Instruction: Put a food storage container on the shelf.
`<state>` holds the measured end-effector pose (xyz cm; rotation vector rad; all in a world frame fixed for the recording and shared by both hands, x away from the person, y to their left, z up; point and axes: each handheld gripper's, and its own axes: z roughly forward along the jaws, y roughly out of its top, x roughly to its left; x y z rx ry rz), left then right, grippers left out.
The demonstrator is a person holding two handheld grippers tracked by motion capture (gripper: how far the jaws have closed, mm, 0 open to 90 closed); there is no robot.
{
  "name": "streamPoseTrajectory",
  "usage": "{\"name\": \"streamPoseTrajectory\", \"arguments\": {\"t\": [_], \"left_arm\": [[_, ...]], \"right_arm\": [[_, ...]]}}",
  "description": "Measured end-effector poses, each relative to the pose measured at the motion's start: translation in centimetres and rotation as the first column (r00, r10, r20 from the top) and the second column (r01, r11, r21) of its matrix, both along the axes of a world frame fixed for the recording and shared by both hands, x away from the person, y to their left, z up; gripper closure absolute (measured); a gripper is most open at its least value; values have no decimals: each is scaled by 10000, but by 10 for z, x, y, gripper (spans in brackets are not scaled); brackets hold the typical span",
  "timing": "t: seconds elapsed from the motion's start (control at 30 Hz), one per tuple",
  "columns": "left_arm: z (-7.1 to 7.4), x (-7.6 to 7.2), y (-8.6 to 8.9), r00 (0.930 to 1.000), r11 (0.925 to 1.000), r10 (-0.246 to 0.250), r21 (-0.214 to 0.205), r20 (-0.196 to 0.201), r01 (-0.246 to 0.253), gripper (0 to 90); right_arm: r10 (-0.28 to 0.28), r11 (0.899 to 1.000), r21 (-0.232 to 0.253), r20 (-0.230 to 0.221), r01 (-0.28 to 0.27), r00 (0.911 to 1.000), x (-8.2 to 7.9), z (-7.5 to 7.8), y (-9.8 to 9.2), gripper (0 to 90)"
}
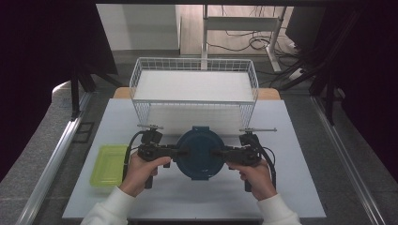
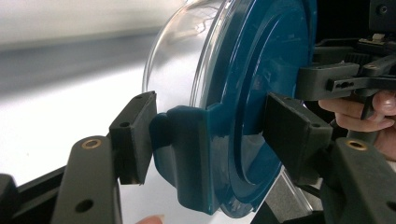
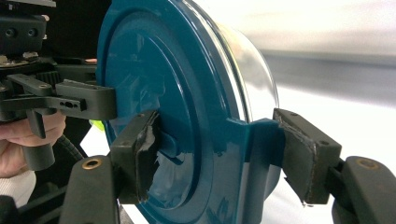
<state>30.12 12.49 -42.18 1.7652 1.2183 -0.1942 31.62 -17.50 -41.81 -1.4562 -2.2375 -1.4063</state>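
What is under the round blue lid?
Under the round blue plastic lid is a clear round bowl; the lid's side latches clip over its rim. The bowl looks empty through its wall, but the lid hides most of its inside.

wire basket [image 1: 194,86] (white), green tray [image 1: 109,164]

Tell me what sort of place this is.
Probably a lab or recording workspace, not a kitchen: a white table ringed by dark curtains, loose cables on the floor behind, and a wire basket staged on it.

Count: one round clear plastic container with dark blue lid [image 1: 200,152] between the jaws, one lime-green rectangular plastic tray [image 1: 109,164], one white wire basket [image 1: 141,70].
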Motion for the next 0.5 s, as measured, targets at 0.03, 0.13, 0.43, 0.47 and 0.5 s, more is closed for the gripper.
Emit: {"name": "streamPoseTrajectory", "arguments": {"t": [0.03,0.13,0.43,0.47,0.5], "left_arm": [[0,0,0,10000,10000,0,0,0,0,367],[6,4,1,10000,10000,-15,19,23,15,367],[24,6,7,9994,10000,37,-37,333,-36,368],[26,7,7,9993,10000,30,-19,375,-29,368],[28,8,7,9991,10000,26,-17,416,-25,370]], "right_arm": [[0,10000,0,0,0,10000,0,0,0,334],[-21,10000,18,51,21,10000,4,6,1,334],[71,10000,-28,279,-70,9996,9,26,6,334],[72,10000,-29,308,-71,9995,9,28,6,335],[76,10000,-15,352,-75,9994,11,32,7,334]]}}
